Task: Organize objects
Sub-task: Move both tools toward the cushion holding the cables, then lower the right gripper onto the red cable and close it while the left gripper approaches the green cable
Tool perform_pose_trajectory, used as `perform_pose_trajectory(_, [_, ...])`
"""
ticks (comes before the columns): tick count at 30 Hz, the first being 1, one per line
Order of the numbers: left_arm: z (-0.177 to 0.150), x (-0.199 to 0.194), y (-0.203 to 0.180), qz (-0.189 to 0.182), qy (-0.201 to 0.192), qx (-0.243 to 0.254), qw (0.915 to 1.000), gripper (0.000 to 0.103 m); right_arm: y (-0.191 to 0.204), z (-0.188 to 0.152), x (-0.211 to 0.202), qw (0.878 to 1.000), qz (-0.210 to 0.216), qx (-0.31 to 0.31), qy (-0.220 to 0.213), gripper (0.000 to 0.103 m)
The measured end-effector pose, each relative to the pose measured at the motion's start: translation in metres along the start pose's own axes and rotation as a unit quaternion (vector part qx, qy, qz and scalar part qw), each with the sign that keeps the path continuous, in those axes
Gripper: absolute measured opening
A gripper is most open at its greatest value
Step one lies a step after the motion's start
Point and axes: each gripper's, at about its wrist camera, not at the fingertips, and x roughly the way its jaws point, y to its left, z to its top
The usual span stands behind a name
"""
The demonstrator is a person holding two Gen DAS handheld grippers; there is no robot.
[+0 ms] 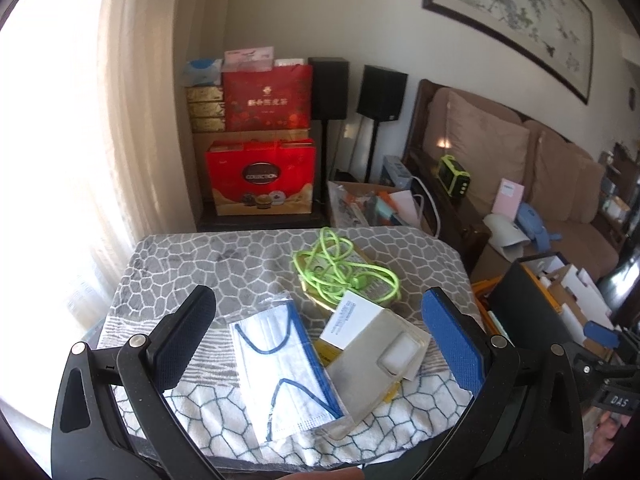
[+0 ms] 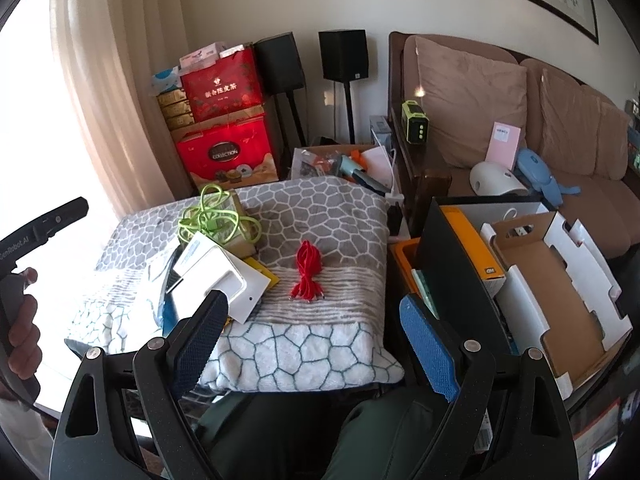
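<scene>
**Both grippers spread wide over a cluttered blanket**

The left gripper (image 1: 320, 336) hangs with its fingers released above a packaged face mask (image 1: 286, 364) and a clear phone case (image 1: 376, 356) on the patterned blanket (image 1: 192, 264) covering the tabletop. The right gripper (image 2: 316, 340) is likewise released, holding nothing. Ahead of it lies a red cable bundle (image 2: 307, 270). Further back, a green cable (image 1: 340, 270) coils on a flat box. To the right, an open cardboard box (image 2: 548, 292) looks empty, beside an orange-and-black box (image 2: 474, 240). Against the far wall, a red gift box (image 1: 260, 178) reads "COLLECTION".
</scene>
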Motion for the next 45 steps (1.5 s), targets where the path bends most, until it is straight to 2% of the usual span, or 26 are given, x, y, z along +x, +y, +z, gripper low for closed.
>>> perform_pose_trajectory(4, [0.001, 0.006, 0.009, -0.001, 0.003, -0.018, 0.9998, 0.103, -0.005, -0.002, 0.011, 1.000, -0.008, 0.007, 0.004, 0.089])
perform_pose_trajectory(12, [-0.002, 0.029, 0.021, -0.014, 0.008, -0.033, 0.9993, 0.103, -0.003, 0.003, 0.051, 0.999, 0.006, 0.004, 0.031, 0.089])
perform_pose_trajectory(16, [0.001, 0.043, 0.024, -0.004, 0.025, -0.028, 0.9993, 0.102, 0.011, 0.026, 0.063, 0.999, 0.020, -0.015, 0.022, 0.088])
perform_pose_trajectory(19, [0.003, 0.040, 0.024, 0.009, 0.013, -0.023, 0.9996, 0.102, 0.025, 0.052, 0.062, 0.999, 0.029, -0.034, -0.007, 0.088])
perform_pose_trajectory(21, [0.006, 0.039, 0.026, 0.014, 0.006, -0.017, 0.9997, 0.102, 0.036, 0.068, 0.071, 0.999, 0.015, -0.048, -0.017, 0.088])
perform_pose_trajectory(23, [0.009, 0.040, 0.027, 0.018, 0.008, -0.015, 0.9997, 0.102, 0.042, 0.073, 0.089, 0.998, 0.002, -0.057, -0.008, 0.088])
perform_pose_trajectory(26, [0.012, 0.040, 0.029, 0.033, 0.000, -0.012, 0.9994, 0.102, 0.035, 0.059, 0.125, 0.999, 0.019, -0.026, 0.021, 0.088])
perform_pose_trajectory(28, [0.010, 0.039, 0.031, 0.042, -0.010, -0.014, 0.9990, 0.102, 0.024, 0.043, 0.152, 0.997, 0.043, 0.003, 0.060, 0.083])
perform_pose_trajectory(30, [0.009, 0.043, 0.031, 0.040, -0.011, -0.014, 0.9991, 0.103, 0.020, 0.034, 0.172, 0.995, 0.041, 0.012, 0.093, 0.078])
perform_pose_trajectory(34, [0.006, 0.060, 0.029, 0.035, 0.008, -0.031, 0.9989, 0.103, 0.022, 0.032, 0.181, 0.994, 0.043, 0.014, 0.096, 0.078])
perform_pose_trajectory(38, [0.004, 0.072, 0.029, -0.005, 0.012, -0.074, 0.9971, 0.103, 0.018, 0.021, 0.191, 0.993, 0.037, 0.015, 0.107, 0.078])
perform_pose_trajectory(42, [0.008, 0.095, 0.024, -0.004, 0.030, -0.076, 0.9967, 0.103, 0.012, 0.015, 0.206, 0.990, 0.039, 0.029, 0.130, 0.078])
perform_pose_trajectory(45, [0.015, 0.113, 0.017, -0.007, 0.045, -0.072, 0.9964, 0.103, 0.009, 0.013, 0.208, 0.990, 0.036, 0.027, 0.132, 0.078])
